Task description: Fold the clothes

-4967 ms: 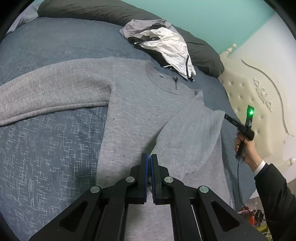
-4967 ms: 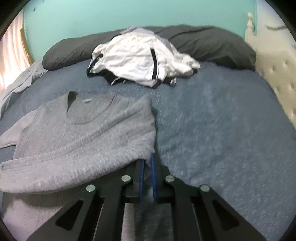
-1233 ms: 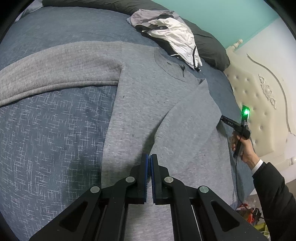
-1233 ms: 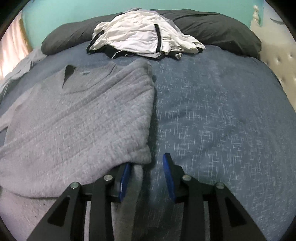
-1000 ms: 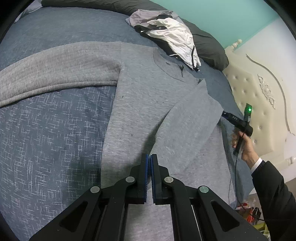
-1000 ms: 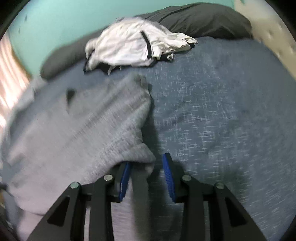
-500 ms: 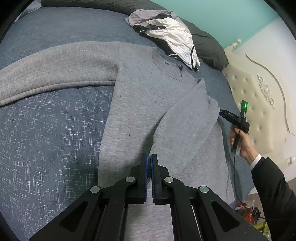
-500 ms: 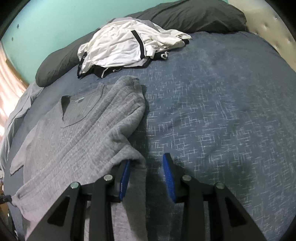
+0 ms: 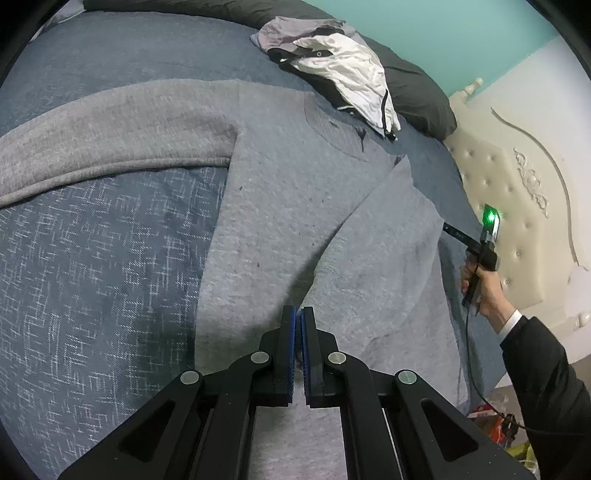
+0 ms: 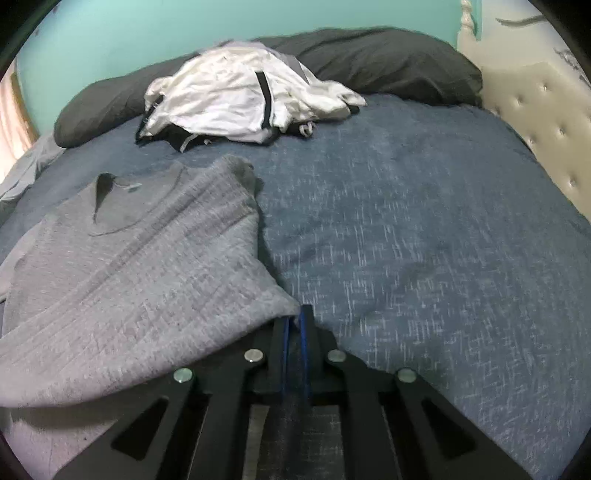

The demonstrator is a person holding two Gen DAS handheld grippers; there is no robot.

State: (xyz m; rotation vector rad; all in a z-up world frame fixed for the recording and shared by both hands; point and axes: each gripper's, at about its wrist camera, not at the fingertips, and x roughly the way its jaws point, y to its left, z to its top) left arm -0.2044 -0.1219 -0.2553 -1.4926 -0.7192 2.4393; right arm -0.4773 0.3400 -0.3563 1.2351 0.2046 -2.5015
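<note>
A grey knitted long-sleeved sweater [image 9: 288,206] lies spread face up on a bed covered by a dark blue bedspread flecked with white [image 9: 96,266]. Seen from the left wrist, one sleeve stretches out flat to the left across the bedspread, while the other sleeve is folded inward over the chest, its cuff end lying near the middle of the body.

The left gripper [image 9: 298,317] hovers over the lower part of the sweater with its blue-padded jaws pressed together; whether they pinch any fabric cannot be told. The right gripper [image 10: 294,325] sits at the outer edge of the folded sleeve, its jaws clamped on a fold of the grey knit, which bunches up at the fingertips. In the left wrist view the same right gripper [image 9: 448,229] shows at the sweater's right edge, held by a hand [image 9: 484,284] in a dark sleeve with a white cuff.

Farther up the bed, a crumpled white garment with black trim [image 10: 240,99] rests against a long dark grey pillow [image 10: 388,62]. A cream tufted headboard [image 9: 517,221] stands at the right, before a turquoise wall [image 10: 184,29].
</note>
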